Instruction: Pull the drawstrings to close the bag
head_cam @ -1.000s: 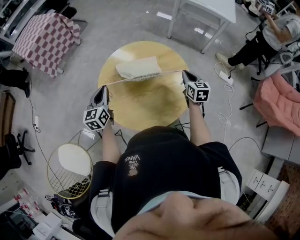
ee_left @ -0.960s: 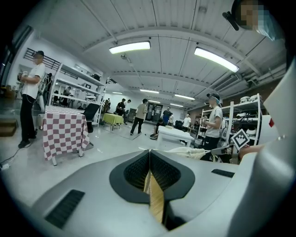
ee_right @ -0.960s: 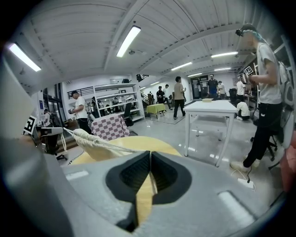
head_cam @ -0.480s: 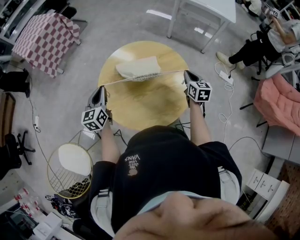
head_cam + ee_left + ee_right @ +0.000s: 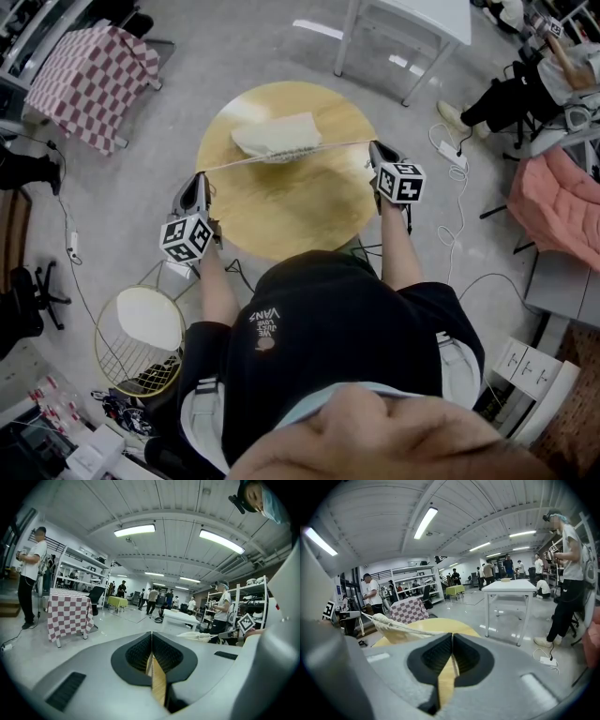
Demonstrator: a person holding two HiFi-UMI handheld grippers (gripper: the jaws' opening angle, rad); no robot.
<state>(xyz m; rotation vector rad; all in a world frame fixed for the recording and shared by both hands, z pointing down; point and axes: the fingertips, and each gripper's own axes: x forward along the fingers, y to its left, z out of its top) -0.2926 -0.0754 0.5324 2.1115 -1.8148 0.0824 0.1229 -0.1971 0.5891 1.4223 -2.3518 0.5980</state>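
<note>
A cream drawstring bag [image 5: 277, 136] lies on the far left part of the round wooden table [image 5: 291, 206]. Its drawstring [image 5: 337, 144] runs taut out of both sides of the bag's mouth. My left gripper [image 5: 205, 175] is at the table's left edge, shut on the left end of the string. At the right edge my right gripper [image 5: 373, 148] is shut on the other end. In the right gripper view the bag [image 5: 389, 623] sits at left, and the string leads to the closed jaws [image 5: 452, 641]. The left gripper view shows closed jaws [image 5: 152, 639] and the bag [image 5: 199, 637] to their right.
A white table [image 5: 412, 23] stands beyond the round one, and a table with a checked cloth [image 5: 94, 80] is at far left. A wire basket [image 5: 141, 337] sits on the floor near my left leg. A seated person [image 5: 525, 84], a pink cloth [image 5: 562, 202] and floor cables [image 5: 455, 178] are at right.
</note>
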